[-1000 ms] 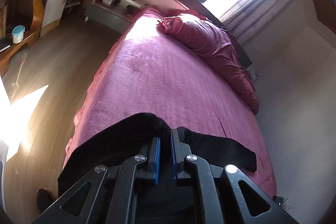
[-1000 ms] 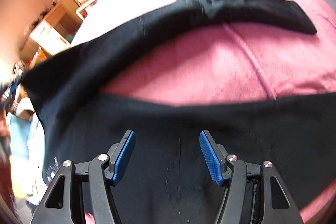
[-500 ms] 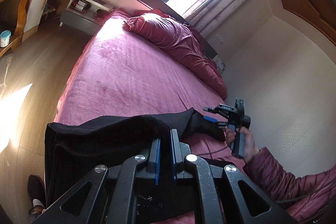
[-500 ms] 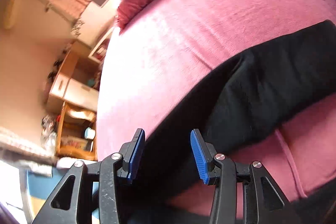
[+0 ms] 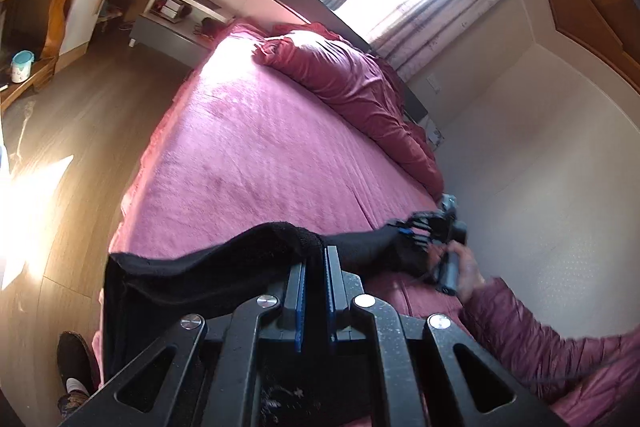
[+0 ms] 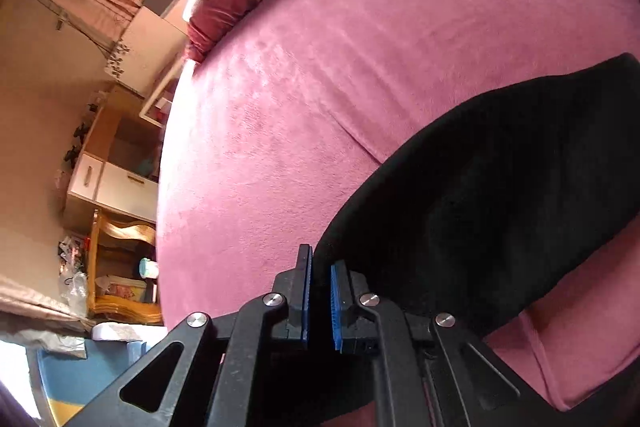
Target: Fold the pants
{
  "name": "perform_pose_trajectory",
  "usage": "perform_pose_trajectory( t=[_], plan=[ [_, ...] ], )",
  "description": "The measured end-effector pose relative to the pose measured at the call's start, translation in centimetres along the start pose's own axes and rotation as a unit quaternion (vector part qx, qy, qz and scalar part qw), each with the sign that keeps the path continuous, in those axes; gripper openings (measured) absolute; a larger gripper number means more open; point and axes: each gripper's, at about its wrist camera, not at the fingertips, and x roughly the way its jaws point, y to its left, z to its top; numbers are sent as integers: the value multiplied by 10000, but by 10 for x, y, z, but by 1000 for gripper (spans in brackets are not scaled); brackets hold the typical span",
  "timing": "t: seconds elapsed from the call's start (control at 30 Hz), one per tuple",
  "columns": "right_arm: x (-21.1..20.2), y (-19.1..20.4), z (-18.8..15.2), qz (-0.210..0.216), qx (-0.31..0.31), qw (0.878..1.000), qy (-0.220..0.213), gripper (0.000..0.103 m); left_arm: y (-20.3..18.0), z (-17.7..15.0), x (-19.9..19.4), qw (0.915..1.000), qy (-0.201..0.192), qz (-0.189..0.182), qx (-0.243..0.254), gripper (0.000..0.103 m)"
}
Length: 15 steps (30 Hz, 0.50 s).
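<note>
The black pants [image 5: 248, 259] lay across the near end of the bed [image 5: 256, 155], one edge lifted off the pink cover, part hanging toward the floor [image 5: 80, 131]. The left tongs [image 5: 315, 267] were pinched on that raised edge. The right tongs [image 6: 320, 277] had just closed to a narrow gap at the end of a leg (from the left view they seemed to pinch it, though cloth between the pads was hard to make out). To do this step well, I judged both grips should rise together, keep the cloth taut, and carry one half squarely over the other, clear of the pillow [image 5: 352, 83].
</note>
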Motion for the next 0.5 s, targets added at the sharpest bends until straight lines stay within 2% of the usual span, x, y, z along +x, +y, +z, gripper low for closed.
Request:
perform_pose_trajectory(
  t=[0.13, 0.23, 0.37, 0.5],
  plan=[
    [-70, 8, -30, 584, -363, 9968, -416, 8, 27, 49, 8, 9981, -403, 306, -337, 8],
    [-115, -3, -78, 865, -602, 9929, -554, 8, 39, 67, 11, 9972, -486, 352, -450, 8],
    [-152, -27, -146, 975, -723, 9916, -446, 8, 35, 58, 1, 9977, -484, 313, -358, 8],
    [-147, -53, -201, 733, -683, 9949, -133, 8, 40, 22, -18, 9976, -401, 273, -494, 8]
  ],
)
